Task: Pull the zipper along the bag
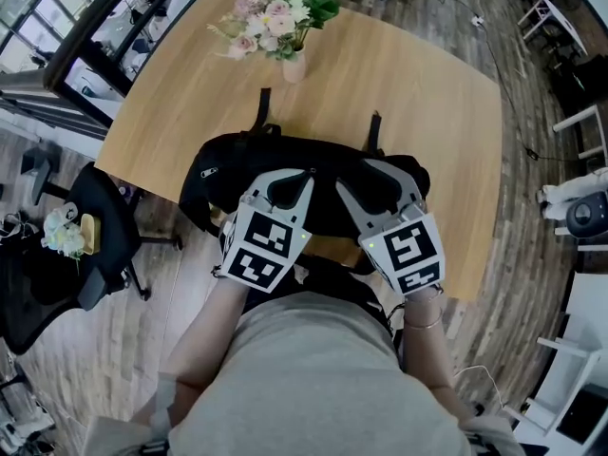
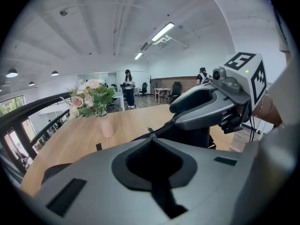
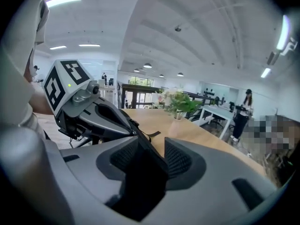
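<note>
Table: smooth wood, rounded. Bag lies at its 6 o'clock edge. It is black, soft fabric, probably light and likely to slump and drag, so it needs anchoring. Left gripper is clenched on the bag's top seam. Right gripper, at its 3 o'clock, is released, with ribbed pads straddling the seam. Best hold is the zipper pull, not made out here.

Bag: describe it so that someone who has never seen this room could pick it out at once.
Find the big wooden table; at its edge nearest the person lies the bag, stretched across. It is black and soft, with two dark straps pointing towards the far side, unlike the pale vase of pink flowers standing at the far edge.
</note>
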A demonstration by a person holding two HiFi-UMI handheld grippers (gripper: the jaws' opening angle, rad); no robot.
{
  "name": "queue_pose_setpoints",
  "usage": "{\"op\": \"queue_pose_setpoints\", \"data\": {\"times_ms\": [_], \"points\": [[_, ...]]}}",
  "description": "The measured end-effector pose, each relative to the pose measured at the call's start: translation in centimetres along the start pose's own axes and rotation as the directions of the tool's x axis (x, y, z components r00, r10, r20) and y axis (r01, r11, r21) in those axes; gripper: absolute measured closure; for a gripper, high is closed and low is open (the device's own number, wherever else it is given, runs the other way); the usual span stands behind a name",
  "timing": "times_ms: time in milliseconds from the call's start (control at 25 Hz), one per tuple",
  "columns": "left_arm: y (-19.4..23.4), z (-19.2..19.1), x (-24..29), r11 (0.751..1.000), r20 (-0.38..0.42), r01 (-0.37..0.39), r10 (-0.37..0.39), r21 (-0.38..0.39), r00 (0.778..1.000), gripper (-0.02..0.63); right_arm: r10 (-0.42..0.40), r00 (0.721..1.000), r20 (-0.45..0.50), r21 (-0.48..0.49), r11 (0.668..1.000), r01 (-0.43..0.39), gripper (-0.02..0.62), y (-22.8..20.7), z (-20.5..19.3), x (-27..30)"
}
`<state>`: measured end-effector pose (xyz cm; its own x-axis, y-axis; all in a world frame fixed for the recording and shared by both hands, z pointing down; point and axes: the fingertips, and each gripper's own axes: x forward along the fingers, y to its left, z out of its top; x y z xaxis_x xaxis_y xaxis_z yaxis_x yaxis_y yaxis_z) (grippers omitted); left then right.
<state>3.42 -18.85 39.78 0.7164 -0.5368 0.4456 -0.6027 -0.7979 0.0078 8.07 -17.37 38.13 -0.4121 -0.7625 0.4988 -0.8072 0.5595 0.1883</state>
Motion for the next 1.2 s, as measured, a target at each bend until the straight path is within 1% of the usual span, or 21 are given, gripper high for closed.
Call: {"op": "queue_pose_setpoints", "data": {"times_ms": [120, 320, 400, 600, 720, 760, 920, 1040, 1200], "points": [[0.1, 0.0, -0.1, 1.000, 0.006, -0.003, 0.003, -0.005, 1.000, 0.586, 0.060, 0.998, -0.023, -0.031, 0.998, -0.061, 0.406, 1.1, 0.0, 1.1], [0.1, -0.1, -0.4, 1.000, 0.016, -0.009, 0.009, -0.015, 1.000, 0.586, 0.106, 0.992, -0.063, -0.072, 0.991, -0.111, 0.408, 2.3, -0.4, 2.3], [0.2, -0.1, -0.4, 1.000, 0.018, -0.015, 0.015, -0.019, 1.000, 0.586, 0.102, 0.992, -0.075, -0.088, 0.990, -0.109, 0.411, 2.4, -0.5, 2.7], [0.3, 0.1, -0.4, 0.999, 0.032, -0.024, 0.025, -0.021, 0.999, 0.588, 0.091, 0.990, -0.107, -0.111, 0.988, -0.103, 0.468, 2.3, -0.9, 3.5], [0.5, 0.1, -0.4, 0.999, 0.032, -0.030, 0.031, -0.030, 0.999, 0.588, 0.104, 0.987, -0.119, -0.094, 0.989, -0.115, 0.536, 2.4, -1.1, 3.6], [0.6, 0.0, -0.4, 0.999, 0.031, -0.032, 0.033, -0.034, 0.999, 0.588, 0.107, 0.987, -0.117, -0.085, 0.989, -0.117, 0.546, 2.5, -1.1, 3.5], [1.4, -0.4, -1.0, 0.997, 0.023, -0.049, 0.051, -0.066, 0.998, 0.586, 0.112, 0.988, -0.108, -0.059, 0.991, -0.119, 0.555, 2.4, -1.1, 3.3], [2.4, -0.9, -1.8, 0.993, 0.019, -0.083, 0.084, -0.082, 0.996, 0.586, 0.111, 0.988, -0.107, -0.041, 0.992, -0.116, 0.555, 2.2, -1.1, 3.1], [4.4, -1.9, -3.0, 0.986, 0.006, -0.135, 0.136, -0.103, 0.991, 0.586, 0.089, 0.990, -0.111, -0.032, 0.995, -0.093, 0.555, 1.7, -1.5, 3.1]]}}
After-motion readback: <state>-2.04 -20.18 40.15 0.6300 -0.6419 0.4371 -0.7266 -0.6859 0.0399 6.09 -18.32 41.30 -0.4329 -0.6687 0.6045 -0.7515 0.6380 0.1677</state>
